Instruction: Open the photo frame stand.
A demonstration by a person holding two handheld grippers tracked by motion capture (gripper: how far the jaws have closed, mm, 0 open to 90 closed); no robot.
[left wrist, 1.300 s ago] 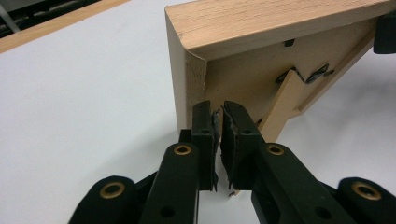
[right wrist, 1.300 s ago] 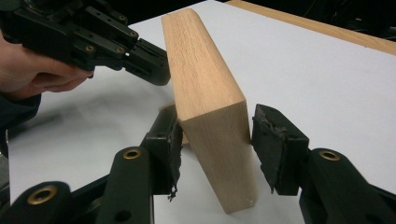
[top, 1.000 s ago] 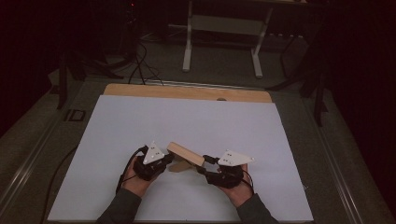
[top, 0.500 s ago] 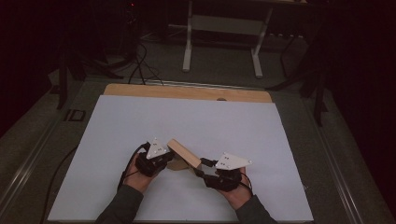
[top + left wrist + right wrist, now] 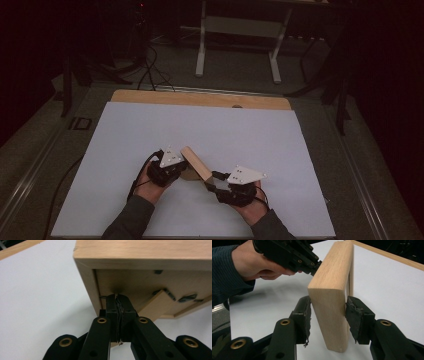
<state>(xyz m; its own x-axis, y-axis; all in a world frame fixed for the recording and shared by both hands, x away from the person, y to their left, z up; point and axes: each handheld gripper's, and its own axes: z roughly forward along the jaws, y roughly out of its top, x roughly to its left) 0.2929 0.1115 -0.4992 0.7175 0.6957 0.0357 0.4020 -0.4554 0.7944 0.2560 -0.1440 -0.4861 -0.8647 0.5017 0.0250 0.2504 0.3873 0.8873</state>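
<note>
Pale wood makes up the frame [image 5: 196, 163] that stands on its edge near the front of the white table sheet [image 5: 150, 125], between the person's two hands. In the high view it looks like a slanted wooden bar, with the left gripper [image 5: 176, 169] touching its left side and the right gripper [image 5: 212, 181] at its near end. In the left gripper view, the left gripper [image 5: 118, 305] has its two black jaws squeezed tight together, with only something very thin pinched between them, right at the back panel of the frame [image 5: 140, 285]. What that thin thing is I cannot tell. In the right gripper view, the right gripper [image 5: 327, 315] has its jaws on both sides of the near end of the frame [image 5: 332, 297]. The left pad sits right against the wood, and the right pad is just beside it, maybe touching. The jaws have been closing in a little. The left hand [image 5: 254, 262] shows farther back there, with its gripper poking the wood from the left. A strip of bare wooden tabletop [image 5: 200, 99] shows at the far edge of the sheet.
</note>
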